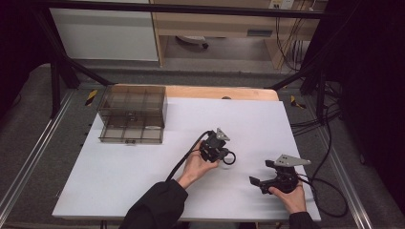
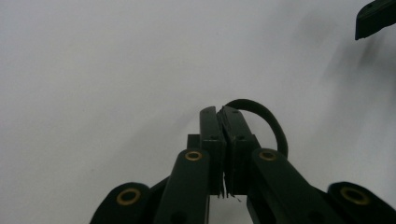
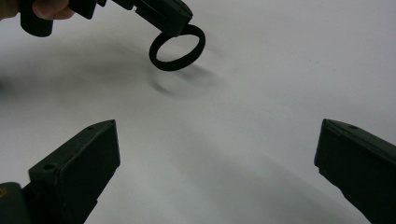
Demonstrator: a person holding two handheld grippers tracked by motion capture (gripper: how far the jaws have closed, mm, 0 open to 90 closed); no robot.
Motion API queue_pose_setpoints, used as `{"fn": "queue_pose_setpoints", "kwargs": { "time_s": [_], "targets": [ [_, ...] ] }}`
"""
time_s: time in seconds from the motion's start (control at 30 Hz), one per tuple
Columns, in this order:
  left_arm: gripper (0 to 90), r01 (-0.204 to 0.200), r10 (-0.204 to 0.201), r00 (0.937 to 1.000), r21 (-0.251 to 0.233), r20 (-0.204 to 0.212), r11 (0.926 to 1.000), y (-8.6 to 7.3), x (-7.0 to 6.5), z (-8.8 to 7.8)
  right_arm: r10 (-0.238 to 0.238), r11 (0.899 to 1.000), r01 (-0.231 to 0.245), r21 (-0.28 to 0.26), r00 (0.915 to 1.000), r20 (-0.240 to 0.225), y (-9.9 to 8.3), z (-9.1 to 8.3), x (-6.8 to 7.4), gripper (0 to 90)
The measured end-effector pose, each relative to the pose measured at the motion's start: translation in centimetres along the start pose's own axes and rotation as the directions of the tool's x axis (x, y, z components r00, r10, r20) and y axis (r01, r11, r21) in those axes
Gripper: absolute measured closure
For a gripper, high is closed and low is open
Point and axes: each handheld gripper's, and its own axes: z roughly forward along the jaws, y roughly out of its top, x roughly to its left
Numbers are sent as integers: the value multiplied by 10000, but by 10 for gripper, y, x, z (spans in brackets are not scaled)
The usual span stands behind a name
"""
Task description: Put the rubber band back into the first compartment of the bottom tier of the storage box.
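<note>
A black ring [image 1: 230,158] hangs a little above the white table sheet [image 1: 143,191], pinched at its edge by my left gripper [image 1: 224,154], which is shut on it. In the left gripper view the two jaws press together on the band, and the ring [image 2: 273,123] arcs out to the right of my left gripper [image 2: 223,122]. My right gripper [image 1: 260,172] rests near the table's front right, open and holding nothing. In the right gripper view, my right gripper [image 3: 217,163] has its jaws spread wide, and farther off the ring [image 3: 177,46] dangles from my left gripper [image 3: 173,27] over its own shadow.
A clear brown compartment box [image 1: 133,114] stands at the back left of the sheet. Cables [image 1: 329,191] trail off the right edge. A wooden board edge [image 1: 219,91] runs along the back. One jaw of the right gripper [image 2: 376,16] shows at the top right of the left gripper view.
</note>
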Motion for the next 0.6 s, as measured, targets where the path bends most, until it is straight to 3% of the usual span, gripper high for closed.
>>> {"fn": "queue_pose_setpoints", "kwargs": {
  "time_s": [0.6],
  "targets": [
    [870,166,-166,9999,-7,-14,9999,-15,15,-28,-2,10000,2,0,10000,14,0,0,0,8]
  ]
}}
